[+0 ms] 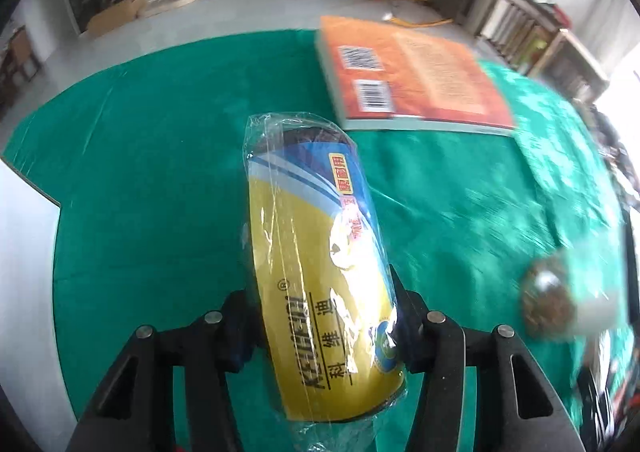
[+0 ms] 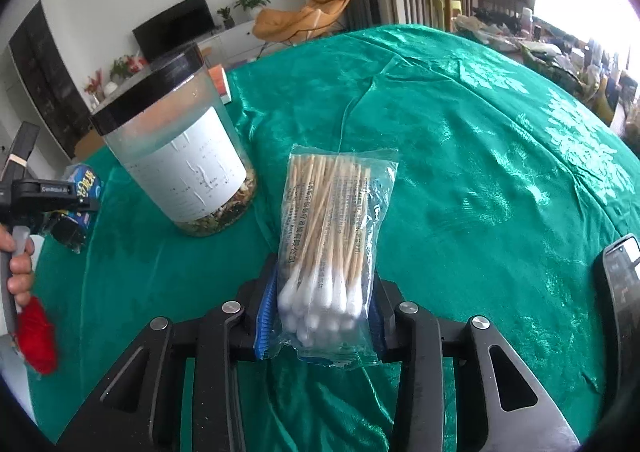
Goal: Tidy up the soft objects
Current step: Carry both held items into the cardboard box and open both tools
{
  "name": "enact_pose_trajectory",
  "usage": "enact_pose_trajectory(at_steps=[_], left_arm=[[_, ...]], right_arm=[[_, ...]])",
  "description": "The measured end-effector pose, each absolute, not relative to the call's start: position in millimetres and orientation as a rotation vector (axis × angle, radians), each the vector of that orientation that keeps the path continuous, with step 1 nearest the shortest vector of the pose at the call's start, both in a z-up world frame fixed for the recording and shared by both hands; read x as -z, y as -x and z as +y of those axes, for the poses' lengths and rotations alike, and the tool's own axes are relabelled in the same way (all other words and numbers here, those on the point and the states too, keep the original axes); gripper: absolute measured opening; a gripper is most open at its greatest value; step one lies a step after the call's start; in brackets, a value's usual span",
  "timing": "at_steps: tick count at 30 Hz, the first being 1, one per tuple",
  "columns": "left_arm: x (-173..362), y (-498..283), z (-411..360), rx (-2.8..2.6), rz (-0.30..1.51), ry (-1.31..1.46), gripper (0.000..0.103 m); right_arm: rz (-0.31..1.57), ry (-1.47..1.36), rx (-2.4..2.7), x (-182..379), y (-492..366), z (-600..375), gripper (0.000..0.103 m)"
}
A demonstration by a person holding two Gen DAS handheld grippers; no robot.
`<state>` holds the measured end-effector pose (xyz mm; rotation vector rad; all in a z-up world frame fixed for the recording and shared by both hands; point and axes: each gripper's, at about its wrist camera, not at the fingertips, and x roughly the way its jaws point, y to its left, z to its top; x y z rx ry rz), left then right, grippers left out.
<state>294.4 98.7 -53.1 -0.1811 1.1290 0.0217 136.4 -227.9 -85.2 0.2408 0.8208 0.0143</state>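
Left tongs [image 1: 324,328] clamp the yellow-blue wrapped roll [image 1: 316,252], its long axis running away from them over the table [image 1: 160,171]. Right tongs [image 2: 322,316] pinch the cotton swab bag [image 2: 336,236], sticks pointing far, jar [image 2: 176,147] far-left.

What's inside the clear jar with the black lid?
The jar holds a low layer of mixed dried bits at the bottom, mostly empty above. Its white label hides the middle, so the contents there cannot be seen.

Open green cloth [image 2: 460,171] lies right of the jar [image 2: 176,147]; the book [image 1: 416,75] blocks the far edge.
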Motion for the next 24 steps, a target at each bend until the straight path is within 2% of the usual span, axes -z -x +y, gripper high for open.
enact_pose_trajectory(at_steps=[6,11,17,21,22,23,24], left_arm=[[-17,-187,130,0.141,1.020,0.215,0.053],[-72,-83,205,0.096,0.910,0.236,0.054],[-83,18,319,-0.161,0.877,0.256,0.054],[-61,75,378,-0.342,0.886,0.271,0.055],[-52,81,387,-0.382,0.894,0.273,0.061],[-41,86,394,-0.423,0.912,0.277,0.074],[-32,87,399,-0.448,0.925,0.280,0.082]], right_arm=[[0.680,-0.236,-0.054,31,-80,-204,0.039],[0.585,-0.185,-0.220,-23,-31,-145,0.039],[0.581,-0.188,-0.617,-72,12,-23,0.039],[0.632,-0.146,-0.875,-87,30,76,0.039],[0.645,-0.125,-0.930,-88,34,101,0.039],[0.656,-0.103,-0.976,-87,38,121,0.041],[0.668,-0.079,-1.019,-83,40,140,0.046]])
